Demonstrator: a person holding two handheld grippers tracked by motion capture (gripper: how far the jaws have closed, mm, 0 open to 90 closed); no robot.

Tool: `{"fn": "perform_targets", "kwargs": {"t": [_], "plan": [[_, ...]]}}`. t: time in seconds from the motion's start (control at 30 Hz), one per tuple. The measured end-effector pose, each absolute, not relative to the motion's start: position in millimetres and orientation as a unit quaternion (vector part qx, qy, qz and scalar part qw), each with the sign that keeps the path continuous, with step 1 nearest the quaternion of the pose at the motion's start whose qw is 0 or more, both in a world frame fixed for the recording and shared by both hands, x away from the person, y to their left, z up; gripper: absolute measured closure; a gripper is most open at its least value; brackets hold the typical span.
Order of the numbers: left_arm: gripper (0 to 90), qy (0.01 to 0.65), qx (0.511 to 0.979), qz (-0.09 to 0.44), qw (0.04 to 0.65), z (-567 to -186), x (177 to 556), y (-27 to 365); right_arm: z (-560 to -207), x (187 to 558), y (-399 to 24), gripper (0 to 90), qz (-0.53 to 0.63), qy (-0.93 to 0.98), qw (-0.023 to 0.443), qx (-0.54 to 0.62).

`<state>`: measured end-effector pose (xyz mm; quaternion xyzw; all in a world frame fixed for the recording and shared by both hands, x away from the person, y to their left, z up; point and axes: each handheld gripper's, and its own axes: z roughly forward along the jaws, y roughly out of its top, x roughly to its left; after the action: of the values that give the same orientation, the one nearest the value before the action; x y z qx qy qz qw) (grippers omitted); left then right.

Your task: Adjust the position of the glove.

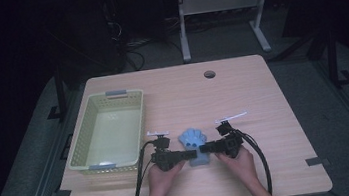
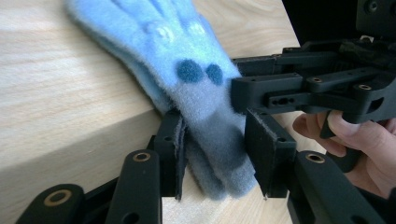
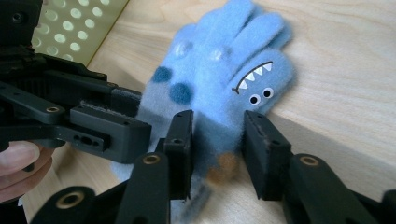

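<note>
Two hand-held grippers are meeting over a fuzzy blue glove [image 1: 194, 146] near the front edge of the worktop [image 1: 242, 89]. Starting at the left, a pale yellow basket [image 1: 108, 131] is sitting well off to the outer side of the left hand-held gripper [image 1: 188, 154], away from the glove. That hand-held gripper is straddling the glove's cuff end [image 2: 219, 154]; one pad seems to be brushing the fleece while the other is standing a little off it, so I am reading it as not yet clenched, the cuff lying between its jaws. Further right, the right hand-held gripper [image 1: 204, 149] is coming in from the opposite side, its jaws also parted with the cuff [image 3: 217, 140] between them and the monster-faced fingers lying beyond its tips. The risk, as I judge it, is crowding: both tools are aiming at the same narrow cuff and could be knocking into each other, or pinching just one layer so the glove is slipping free.
</note>
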<state>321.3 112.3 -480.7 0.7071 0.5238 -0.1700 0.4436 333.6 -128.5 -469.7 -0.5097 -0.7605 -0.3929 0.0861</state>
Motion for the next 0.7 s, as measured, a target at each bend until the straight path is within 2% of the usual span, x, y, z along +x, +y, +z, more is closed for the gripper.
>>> {"fn": "perform_targets", "kwargs": {"t": [0.2,0.4,0.5,0.7], "plan": [[63.7,0.52,0.697,-0.204,0.449,-487,327,109,-472,330,-127,72.0,-0.398,-0.758,0.076,-0.512],[69.6,0.518,0.696,-0.205,0.452,-489,329,106,-476,328,-132,75.4,-0.415,-0.741,0.087,-0.521],[74.1,0.517,0.686,-0.221,0.462,-492,333,108,-478,327,-134,76.7,-0.421,-0.733,0.088,-0.526],[76.8,0.51,0.693,-0.211,0.464,-489,335,106,-478,328,-139,78.0,-0.43,-0.727,0.098,-0.527]]}}
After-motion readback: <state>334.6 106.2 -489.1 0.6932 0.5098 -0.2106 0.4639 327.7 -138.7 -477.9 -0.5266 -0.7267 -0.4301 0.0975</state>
